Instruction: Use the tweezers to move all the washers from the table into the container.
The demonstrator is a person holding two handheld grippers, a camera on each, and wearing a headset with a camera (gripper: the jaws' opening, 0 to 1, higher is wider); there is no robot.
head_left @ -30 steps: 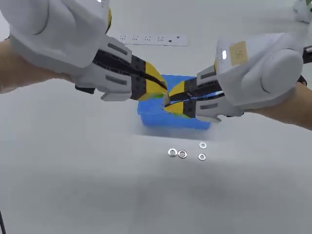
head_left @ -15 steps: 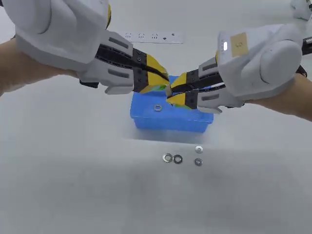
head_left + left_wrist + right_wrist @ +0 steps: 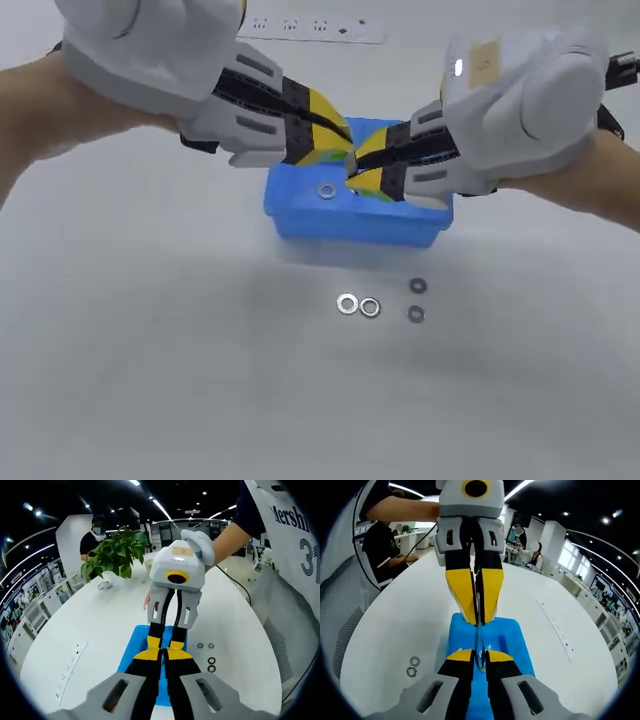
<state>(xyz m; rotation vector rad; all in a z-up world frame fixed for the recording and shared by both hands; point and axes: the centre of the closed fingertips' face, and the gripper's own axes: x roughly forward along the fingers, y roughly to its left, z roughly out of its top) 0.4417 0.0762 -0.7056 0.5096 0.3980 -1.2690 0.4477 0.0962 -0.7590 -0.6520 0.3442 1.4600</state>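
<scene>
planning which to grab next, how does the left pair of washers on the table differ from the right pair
The left pair of washers lies side by side, touching or nearly so; the right pair of washers lies apart, one beyond the other. The left pair looks brighter and slightly larger, the right pair darker. All four lie flat on the white table, just in front of the blue container.

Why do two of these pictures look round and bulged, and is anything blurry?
Left and right gripper views: fisheye lenses curve the white table and ceiling lights. Head view: undistorted, evenly lit, a soft shadow below the blue container; the washers on the table look fairly sharp.
</scene>
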